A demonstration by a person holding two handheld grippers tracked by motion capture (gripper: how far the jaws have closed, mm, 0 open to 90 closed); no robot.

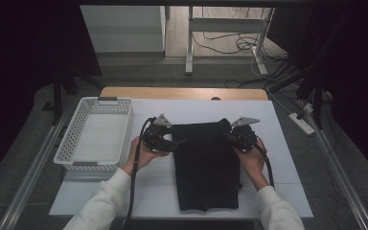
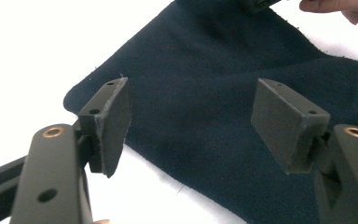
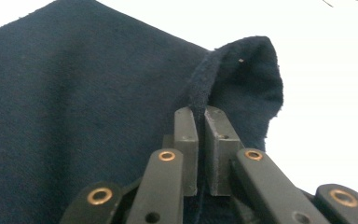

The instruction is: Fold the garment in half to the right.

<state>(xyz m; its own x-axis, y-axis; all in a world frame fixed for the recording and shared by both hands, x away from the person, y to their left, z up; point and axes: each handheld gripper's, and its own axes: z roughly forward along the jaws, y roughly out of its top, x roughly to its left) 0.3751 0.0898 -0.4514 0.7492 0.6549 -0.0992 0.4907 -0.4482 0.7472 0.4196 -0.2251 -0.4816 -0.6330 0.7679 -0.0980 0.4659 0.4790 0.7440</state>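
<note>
A dark folded garment (image 1: 206,165) lies flat on the white tabletop (image 1: 278,163), roughly in the middle, with its long side running away from the person. The right gripper (image 1: 232,136) sits at the garment's far right corner, and in the right gripper view its jaws are clenched on a raised fold of the fabric (image 3: 242,70), the cloth edge pinched between the two pads and standing up above them. The left gripper (image 1: 176,143) rests at the garment's left edge near the far corner; in the left gripper view its jaws stand wide apart above the cloth (image 2: 205,121), grasping nothing, one pad over the fabric's edge and the other over the cloth itself. Whether the left pads touch the cloth is hard to tell from this angle. A white slotted basket (image 1: 76,139) stands on the tabletop just left of the left hand (image 1: 141,153).
</note>
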